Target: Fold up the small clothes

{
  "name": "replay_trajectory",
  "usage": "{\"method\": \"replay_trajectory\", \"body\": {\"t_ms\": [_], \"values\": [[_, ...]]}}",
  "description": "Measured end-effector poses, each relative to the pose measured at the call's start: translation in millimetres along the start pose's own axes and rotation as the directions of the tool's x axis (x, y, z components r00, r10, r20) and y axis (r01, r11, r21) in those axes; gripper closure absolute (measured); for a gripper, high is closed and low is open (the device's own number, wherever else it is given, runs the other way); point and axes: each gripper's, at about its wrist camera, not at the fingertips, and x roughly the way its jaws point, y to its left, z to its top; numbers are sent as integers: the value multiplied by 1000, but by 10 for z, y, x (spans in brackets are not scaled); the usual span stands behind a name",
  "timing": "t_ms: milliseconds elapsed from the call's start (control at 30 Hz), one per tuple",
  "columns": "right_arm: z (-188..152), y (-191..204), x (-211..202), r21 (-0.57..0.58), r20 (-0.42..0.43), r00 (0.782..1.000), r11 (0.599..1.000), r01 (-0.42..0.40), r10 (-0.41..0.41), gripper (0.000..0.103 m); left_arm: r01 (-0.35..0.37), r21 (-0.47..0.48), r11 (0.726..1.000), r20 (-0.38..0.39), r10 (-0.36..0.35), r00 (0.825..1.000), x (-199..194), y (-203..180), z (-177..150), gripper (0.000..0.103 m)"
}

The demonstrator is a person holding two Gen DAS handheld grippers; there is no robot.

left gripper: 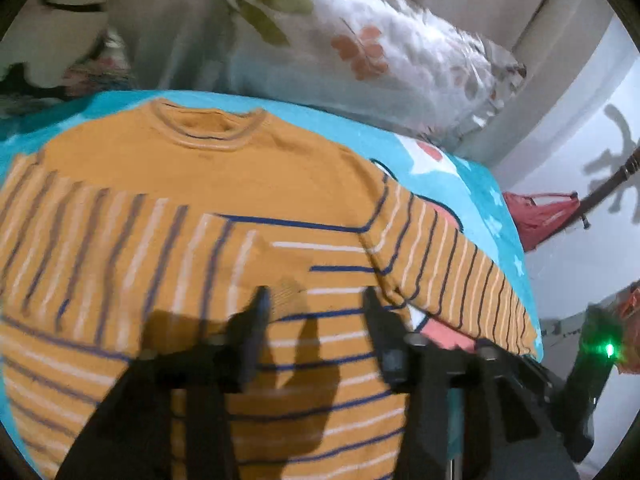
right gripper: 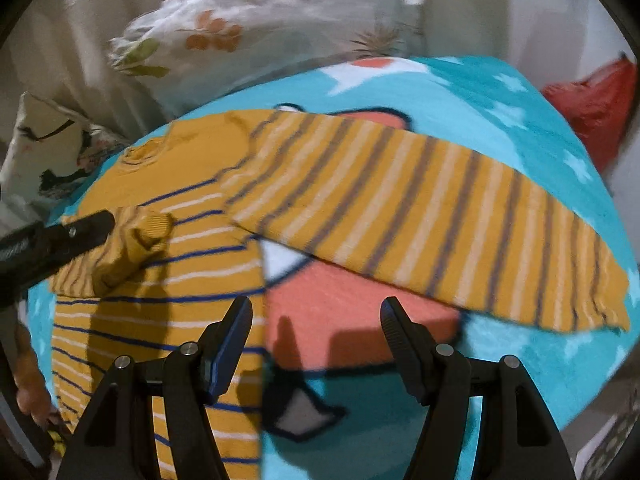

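We work on a mustard striped sweater (left gripper: pixel 248 184) that lies flat on a turquoise blanket (right gripper: pixel 472 92) spread over the bed, collar toward the floral pillow (left gripper: pixel 360 40).

**Tool state**
- The left tool (left gripper: pixel 316 300) stands part open above the sweater body. Its jaws hold nothing. The cuff of the left sleeve (right gripper: pixel 140 240) lies bunched on the chest just beside the tool tip, as seen from the right wrist view.
- The right tool (right gripper: pixel 316 308) stands wide open and empty above the blanket, near the side seam.
- The right sleeve (right gripper: pixel 420 216) lies stretched outward across the blanket, not yet folded.

**Risks from this state**
1. The left cuff rests in a loose heap. We judge that it may slide or spring back off the chest if the tool brushes it on withdrawal.
2. The right sleeve reaches close to the blanket edge. A pinch too near the cuff may drag the whole sweater sideways and disturb the folded sleeve.
3. A deep pinch may catch the blanket together with the knit.
4. Both views are blurred, so we cannot confirm that the fold line is straight.
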Motion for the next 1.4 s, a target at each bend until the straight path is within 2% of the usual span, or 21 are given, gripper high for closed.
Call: {"method": "replay_trajectory", "body": {"t_ms": [100,167,333,400,467,500,567,600,633,667,800,933,1000,1033,1100,1167,1200,1267,1333,1367,1400], "values": [[113,319,135,-55,-14,994,992,-109,109,32,-71,-65,995,27,73,997,-294,241,-91,44],[190,549,313,-72,-51,978,976,-205,202,31,-135,-115,984,42,140,989,-471,442,-159,44],[330,979,794,-105,-91,972,969,-224,215,31,-255,-260,931,89,286,954,-973,1003,-392,42],[368,1135,1014,-128,-125,974,970,-207,191,30,-296,-309,904,102,341,935,-1152,1180,-506,40],[392,1248,1035,-158,-104,980,970,-182,167,29,-356,-350,867,117,417,901,-1321,1323,-607,40],[410,1310,1066,-149,-123,971,964,-221,203,29,-374,-363,854,123,441,889,-1380,1369,-639,39],[432,1383,1092,-137,-126,966,960,-244,228,30,-423,-395,815,137,508,851,-1484,1449,-700,35],[439,1417,1101,-135,-123,962,957,-258,242,42,-439,-408,801,151,533,832,-1511,1473,-718,33],[443,1426,1112,-124,-133,953,950,-287,271,76,-447,-414,793,161,547,821,-1542,1490,-733,33],[450,1422,1139,-108,-144,948,948,-300,284,87,-461,-419,782,168,566,807,-1561,1504,-739,33],[485,1302,992,-97,-99,961,958,-269,259,89,-498,-420,759,201,613,764,-1609,1472,-691,33],[520,1112,874,-94,-69,984,981,-170,164,90,-523,-393,757,230,631,741,-1563,1380,-648,32],[540,1019,938,-79,-85,989,988,-129,122,89,-524,-382,762,233,627,743,-1522,1336,-656,32],[540,972,986,-64,-102,988,990,-124,117,83,-521,-379,765,231,623,748,-1492,1313,-653,31],[535,878,973,-16,-98,983,987,-157,155,80,-509,-375,774,239,612,754,-1465,1285,-644,30],[506,790,820,-2,-65,982,984,-180,180,79,-507,-369,779,265,611,746,-1469,1222,-622,28],[478,734,709,0,-44,981,982,-189,188,79,-500,-368,784,288,608,740,-1486,1186,-608,20],[390,549,494,39,-13,976,976,-216,217,74,-477,-369,798,350,594,724,-1533,1097,-575,9],[250,231,287,110,13,978,972,-208,208,62,-458,-341,821,408,568,715,-1558,978,-507,0],[250,231,287,110,13,978,972,-208,208,62,-449,-313,837,429,546,719,-1544,920,-454,0],[89,-134,119,185,34,985,968,-171,167,62,-436,-272,858,441,514,736,-1505,866,-387,0]]}}
